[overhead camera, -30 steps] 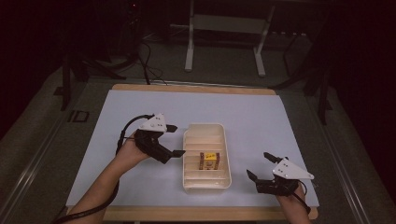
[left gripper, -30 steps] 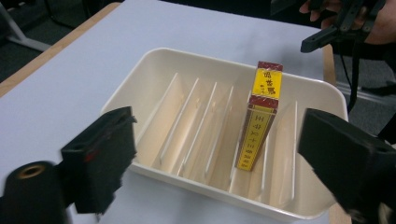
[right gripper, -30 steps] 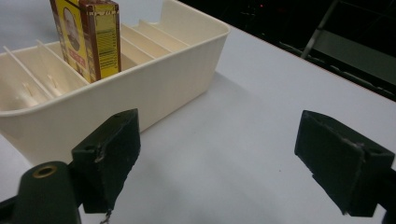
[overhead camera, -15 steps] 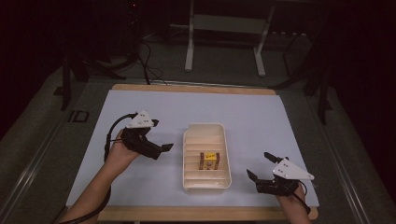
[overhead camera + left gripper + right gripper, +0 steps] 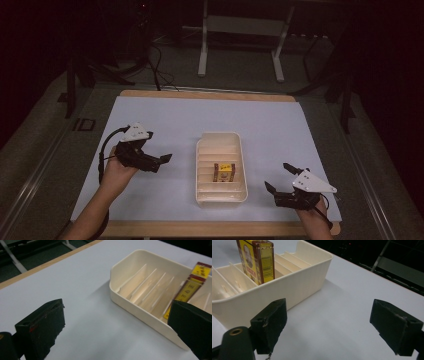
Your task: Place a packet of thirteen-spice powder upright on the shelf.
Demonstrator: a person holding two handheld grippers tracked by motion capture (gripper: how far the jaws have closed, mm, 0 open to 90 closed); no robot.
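- Since the earlier high view, the left gripper (image 5: 159,161) has drawn away from the cream tray (image 5: 202,150) toward the left of the frame, and a strip of bare table now lies between them; its jaws have just been opening, with nothing between them.
- Both black jaws of that gripper stand wide apart in the left gripper view, holding nothing, over the pale blue table (image 5: 82,285).
- At the lower right of the high view, the right gripper (image 5: 280,179) sits where it was, just beside the tray's right wall.
- Its jaws are spread wide in the right gripper view and grip nothing; bare table shows between them.
- A yellow and brown box (image 5: 223,172) stands upright in one of the tray's slots, in the nearer half of the tray at the frame's centre.
- In the right gripper view the box (image 5: 257,261) rises above the tray's rim (image 5: 294,277) at upper left.
- In the left gripper view it (image 5: 191,287) shows at the right edge, partly behind one jaw.
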